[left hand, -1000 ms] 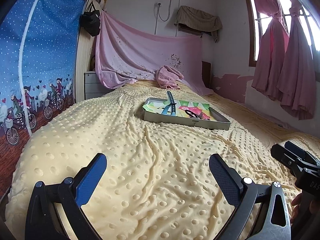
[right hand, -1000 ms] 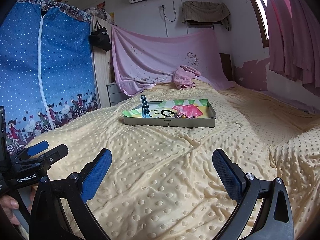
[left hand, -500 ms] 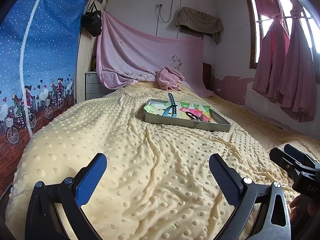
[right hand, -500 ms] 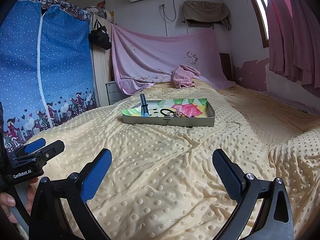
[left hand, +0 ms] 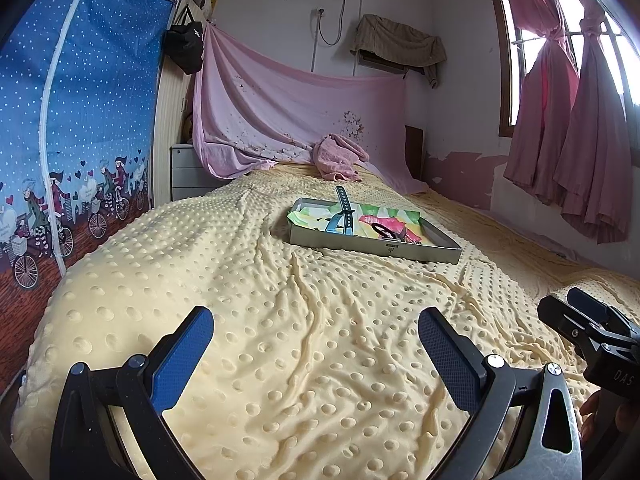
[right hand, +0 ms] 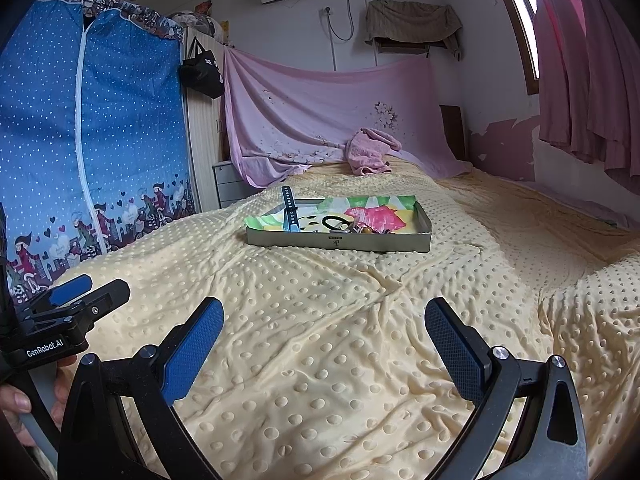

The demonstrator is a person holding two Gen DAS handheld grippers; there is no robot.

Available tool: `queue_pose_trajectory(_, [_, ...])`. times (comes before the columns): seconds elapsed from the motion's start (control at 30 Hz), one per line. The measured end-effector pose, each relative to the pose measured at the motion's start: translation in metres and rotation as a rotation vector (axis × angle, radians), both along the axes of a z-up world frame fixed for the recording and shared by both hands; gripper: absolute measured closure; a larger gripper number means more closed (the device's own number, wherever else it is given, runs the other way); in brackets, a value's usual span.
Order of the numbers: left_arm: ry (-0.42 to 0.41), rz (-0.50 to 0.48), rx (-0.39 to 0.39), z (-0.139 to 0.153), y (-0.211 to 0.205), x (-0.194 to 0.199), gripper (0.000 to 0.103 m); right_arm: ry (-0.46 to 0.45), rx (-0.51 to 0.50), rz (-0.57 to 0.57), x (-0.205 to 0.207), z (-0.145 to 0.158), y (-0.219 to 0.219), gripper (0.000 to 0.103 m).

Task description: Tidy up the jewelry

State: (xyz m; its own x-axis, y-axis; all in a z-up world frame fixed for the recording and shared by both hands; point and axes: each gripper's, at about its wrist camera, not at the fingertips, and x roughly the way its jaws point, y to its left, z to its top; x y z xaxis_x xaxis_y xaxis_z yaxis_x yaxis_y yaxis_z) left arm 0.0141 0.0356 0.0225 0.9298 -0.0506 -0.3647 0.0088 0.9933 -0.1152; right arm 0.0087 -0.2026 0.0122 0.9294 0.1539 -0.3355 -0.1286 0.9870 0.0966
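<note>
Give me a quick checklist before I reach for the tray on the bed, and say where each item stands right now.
1. Left gripper open and empty: ok.
2. Right gripper open and empty: ok.
3. Tray sits flat on the blanket: ok.
4. Path from both grippers to the tray free of things: ok.
5. Watch strap leans out over the tray's far rim, easy to grasp: ok.
6. Small pieces beside the black ring separate from each other: cannot tell, too small.

one shallow tray [right hand: 340, 242] at twelve o'clock, one watch strap [right hand: 289, 209], one black ring [right hand: 334, 222], perhaps several small trinkets [right hand: 366, 230], two grippers, one pink towel [right hand: 370, 152]
</note>
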Motion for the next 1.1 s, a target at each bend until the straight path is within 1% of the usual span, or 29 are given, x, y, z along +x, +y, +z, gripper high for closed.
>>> queue_pose_trajectory(1.1, [-0.003, 0.000, 0.002, 0.0006, 0.0004, -0.0013, 0.000, -0.003, 0.004, 0.004, -0.0025, 0.0004, 0.0018, 0.004])
